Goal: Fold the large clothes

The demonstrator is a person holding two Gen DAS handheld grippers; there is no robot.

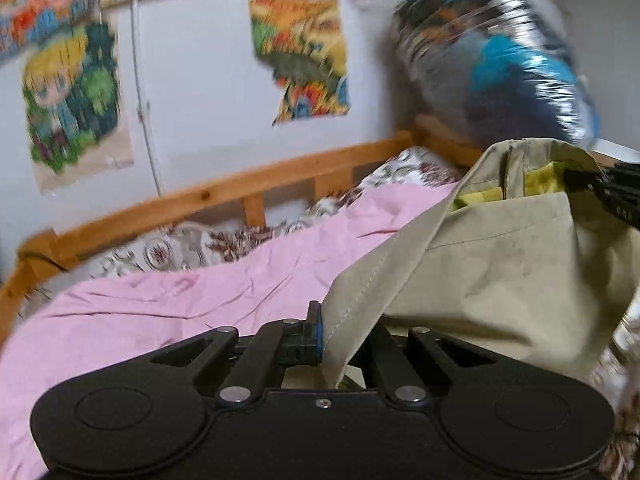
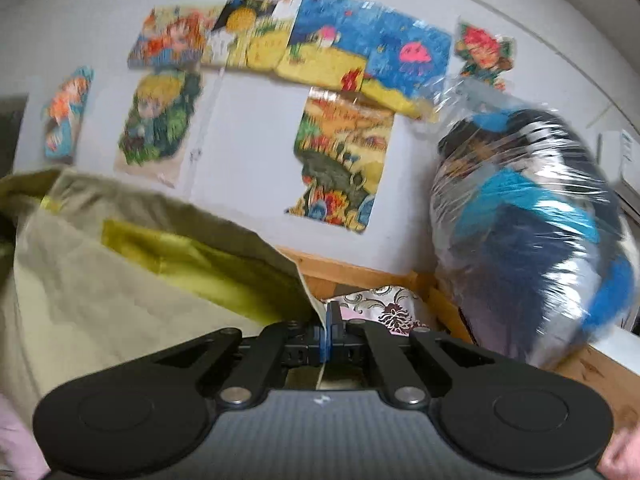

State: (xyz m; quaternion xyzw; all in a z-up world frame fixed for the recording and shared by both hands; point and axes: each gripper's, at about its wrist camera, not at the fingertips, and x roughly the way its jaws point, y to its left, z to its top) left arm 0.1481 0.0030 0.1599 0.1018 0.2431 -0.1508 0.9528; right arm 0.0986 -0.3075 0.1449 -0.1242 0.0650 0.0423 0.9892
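A large khaki garment [image 1: 500,264] with a yellow-green lining hangs in the air over the bed. My left gripper [image 1: 322,330] is shut on a stitched edge of it, and the cloth drapes over the right finger and hides it. In the right wrist view the same khaki garment [image 2: 100,288] spreads to the left, its yellow lining showing. My right gripper [image 2: 329,328] is shut on a corner of its edge, pinched between the blue pads. The right gripper [image 1: 616,196] also shows at the right edge of the left wrist view, holding the cloth's upper part.
A pink sheet [image 1: 180,300] covers the bed below, with a floral blanket [image 1: 224,240] behind it. A wooden bed rail [image 1: 248,178] runs along the wall with pictures. A plastic-wrapped blue and black bundle [image 2: 532,240] sits at the bed's right end.
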